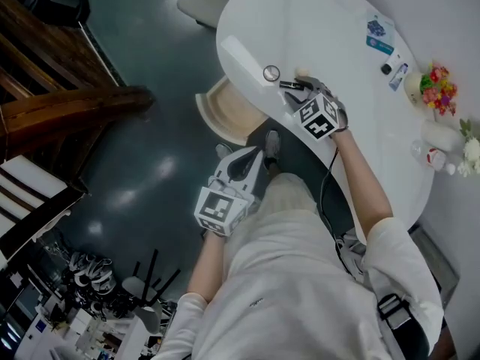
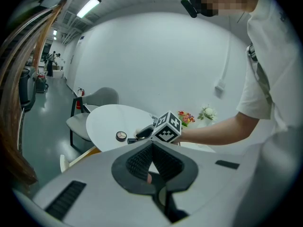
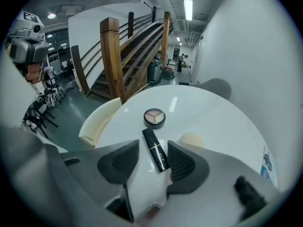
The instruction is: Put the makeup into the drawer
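Note:
On the white round table [image 1: 337,28] lie a black lipstick tube [image 3: 156,149] and a round eyeshadow compact [image 3: 154,117], the compact just beyond the tube. My right gripper [image 3: 152,163] is open and tilted down over the table. The tube lies on the tabletop between its jaws, nearer the right pad, and neither pad presses on it. In the head view the right gripper [image 1: 298,90] sits at the table's near edge beside the compact [image 1: 271,73]. My left gripper [image 1: 255,157] hangs low beside the person's leg, shut with nothing in it. No drawer is in view.
A pale round pad [image 3: 191,139] lies right of the tube. A cream chair [image 1: 221,111] stands under the table's edge. Flowers [image 1: 439,88], small bottles [image 1: 397,73] and a card [image 1: 380,34] sit at the table's far side. A wooden staircase [image 1: 60,73] rises at the left.

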`<state>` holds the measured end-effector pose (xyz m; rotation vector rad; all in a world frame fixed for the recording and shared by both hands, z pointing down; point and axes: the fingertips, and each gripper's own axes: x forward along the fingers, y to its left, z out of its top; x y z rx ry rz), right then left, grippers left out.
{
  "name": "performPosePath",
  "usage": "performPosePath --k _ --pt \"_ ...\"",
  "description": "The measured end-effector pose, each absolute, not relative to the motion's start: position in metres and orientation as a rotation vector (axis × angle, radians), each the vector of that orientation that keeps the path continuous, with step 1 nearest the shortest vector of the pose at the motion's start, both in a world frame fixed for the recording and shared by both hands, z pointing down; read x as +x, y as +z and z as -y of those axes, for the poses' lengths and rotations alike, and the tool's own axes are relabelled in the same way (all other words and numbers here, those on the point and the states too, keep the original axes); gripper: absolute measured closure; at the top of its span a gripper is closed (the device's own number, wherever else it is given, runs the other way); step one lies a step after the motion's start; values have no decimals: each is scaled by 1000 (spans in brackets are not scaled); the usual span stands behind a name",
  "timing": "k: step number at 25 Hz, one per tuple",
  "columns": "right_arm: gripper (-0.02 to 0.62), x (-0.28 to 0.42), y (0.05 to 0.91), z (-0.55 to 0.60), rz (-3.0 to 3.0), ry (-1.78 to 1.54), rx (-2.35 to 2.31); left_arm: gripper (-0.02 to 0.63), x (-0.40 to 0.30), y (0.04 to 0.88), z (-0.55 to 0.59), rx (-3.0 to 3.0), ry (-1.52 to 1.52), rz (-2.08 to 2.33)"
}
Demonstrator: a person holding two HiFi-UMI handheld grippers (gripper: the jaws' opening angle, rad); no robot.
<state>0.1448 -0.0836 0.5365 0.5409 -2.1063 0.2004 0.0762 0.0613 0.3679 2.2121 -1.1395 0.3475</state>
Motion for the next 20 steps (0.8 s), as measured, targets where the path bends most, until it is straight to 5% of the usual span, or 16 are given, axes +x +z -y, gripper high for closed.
performPosePath --k 20 --pt "500 140 546 67 2043 210 586 598 61 367 -72 2202 329 1166"
